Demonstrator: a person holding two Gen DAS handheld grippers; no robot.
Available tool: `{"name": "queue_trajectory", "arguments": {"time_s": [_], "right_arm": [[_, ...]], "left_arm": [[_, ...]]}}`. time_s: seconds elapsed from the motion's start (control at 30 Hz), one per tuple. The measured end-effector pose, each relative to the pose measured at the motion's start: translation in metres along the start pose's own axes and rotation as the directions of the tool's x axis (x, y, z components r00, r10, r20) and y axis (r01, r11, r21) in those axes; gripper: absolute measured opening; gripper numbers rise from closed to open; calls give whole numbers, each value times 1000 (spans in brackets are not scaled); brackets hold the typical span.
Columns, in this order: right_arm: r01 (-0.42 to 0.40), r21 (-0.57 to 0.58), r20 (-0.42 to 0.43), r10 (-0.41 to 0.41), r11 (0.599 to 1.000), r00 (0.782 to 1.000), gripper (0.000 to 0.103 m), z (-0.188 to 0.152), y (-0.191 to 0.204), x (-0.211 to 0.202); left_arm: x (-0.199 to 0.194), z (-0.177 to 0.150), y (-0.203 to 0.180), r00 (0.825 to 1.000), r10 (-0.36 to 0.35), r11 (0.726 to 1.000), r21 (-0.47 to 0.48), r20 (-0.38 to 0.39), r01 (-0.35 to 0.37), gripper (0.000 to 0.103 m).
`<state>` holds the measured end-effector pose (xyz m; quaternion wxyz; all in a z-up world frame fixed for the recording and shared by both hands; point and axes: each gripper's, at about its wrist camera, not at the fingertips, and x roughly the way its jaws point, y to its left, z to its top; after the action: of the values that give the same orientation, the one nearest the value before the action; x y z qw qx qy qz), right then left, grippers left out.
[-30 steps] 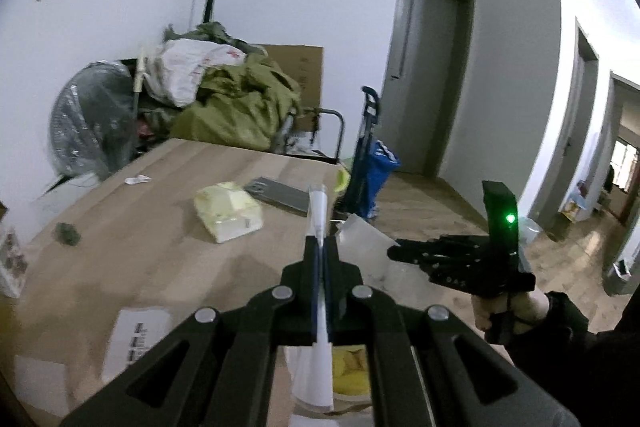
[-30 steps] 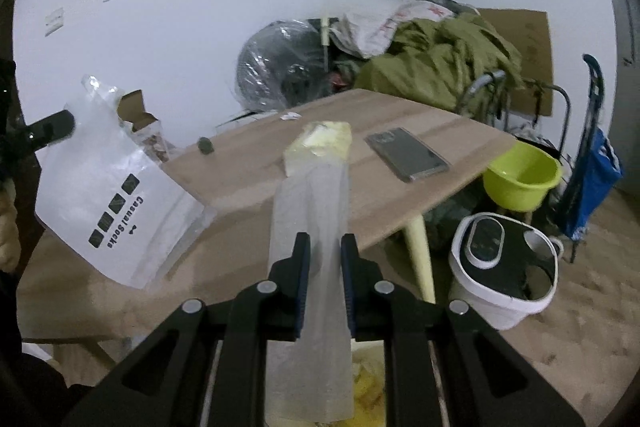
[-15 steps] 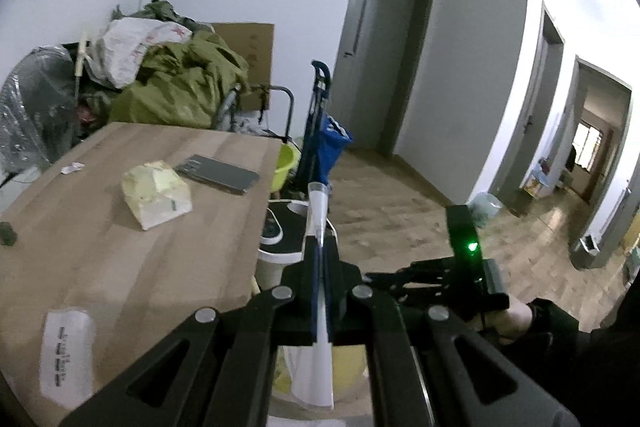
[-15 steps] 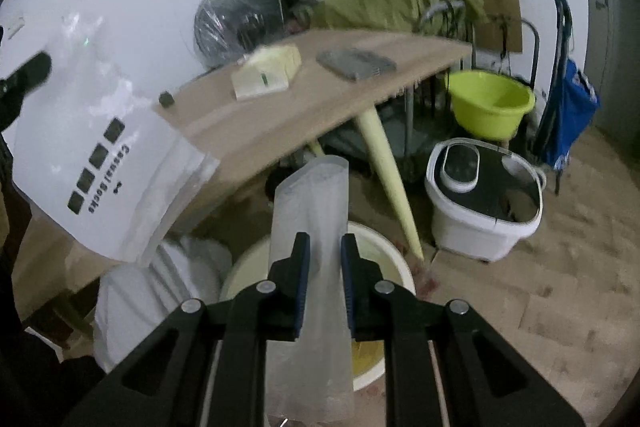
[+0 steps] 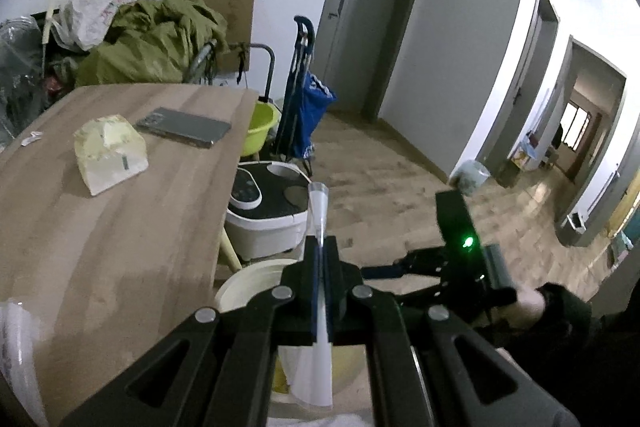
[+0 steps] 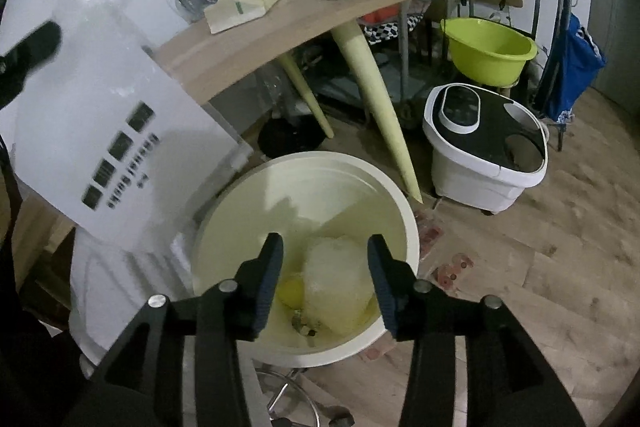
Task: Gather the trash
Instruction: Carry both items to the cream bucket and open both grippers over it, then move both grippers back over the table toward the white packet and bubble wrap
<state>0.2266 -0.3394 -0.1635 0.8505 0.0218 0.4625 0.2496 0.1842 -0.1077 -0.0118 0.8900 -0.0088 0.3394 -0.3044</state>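
Two grippers: right gripper [image 6: 323,279], fingers spread, hangs above the round cream bin [image 6: 400,195]; left gripper [image 5: 320,259] pinches a white printed plastic bag [image 6: 120,131] left of it.

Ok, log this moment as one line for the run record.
right gripper: open, above cream bin | clear bag: in bin | left gripper: shut on white printed bag | stage: dropping trash

Bin [image 6: 408,223] sits on the floor just off the surface's [image 6: 256,47] edge; crumpled bag [image 6: 336,279] inside it, foot bath [image 6: 486,147] to its right.
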Motion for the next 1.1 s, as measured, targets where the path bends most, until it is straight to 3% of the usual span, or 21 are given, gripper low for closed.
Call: {"name": "queue_trajectory", "arguments": {"time_s": [0.37, 0.57, 0.67, 0.73, 0.8, 1.1], "right_arm": [[65, 46, 28, -67, 997, 997, 42, 7, -22, -13], [78, 56, 24, -79, 995, 997, 42, 6, -27, -14], [82, 53, 28, -84, 995, 996, 42, 7, -25, -14], [85, 52, 31, -87, 995, 996, 42, 8, -24, -16], [85, 48, 38, -87, 995, 995, 42, 9, -23, -17], [79, 21, 63, -80, 997, 995, 42, 22, -7, -20]], "left_arm": [[50, -9, 5, 995, -21, 1000, -2, -100, 21, 2], [74, -14, 8, 984, 22, 1000, 1, -178, -22, 5], [72, -14, 9, 985, 21, 1000, -3, -171, -22, 22], [69, -14, 11, 987, 27, 1000, -11, -160, -29, 41], [65, -14, 13, 987, 45, 999, -11, -152, -48, 45], [34, -17, 21, 990, 93, 995, -20, -109, -95, 45]]}}
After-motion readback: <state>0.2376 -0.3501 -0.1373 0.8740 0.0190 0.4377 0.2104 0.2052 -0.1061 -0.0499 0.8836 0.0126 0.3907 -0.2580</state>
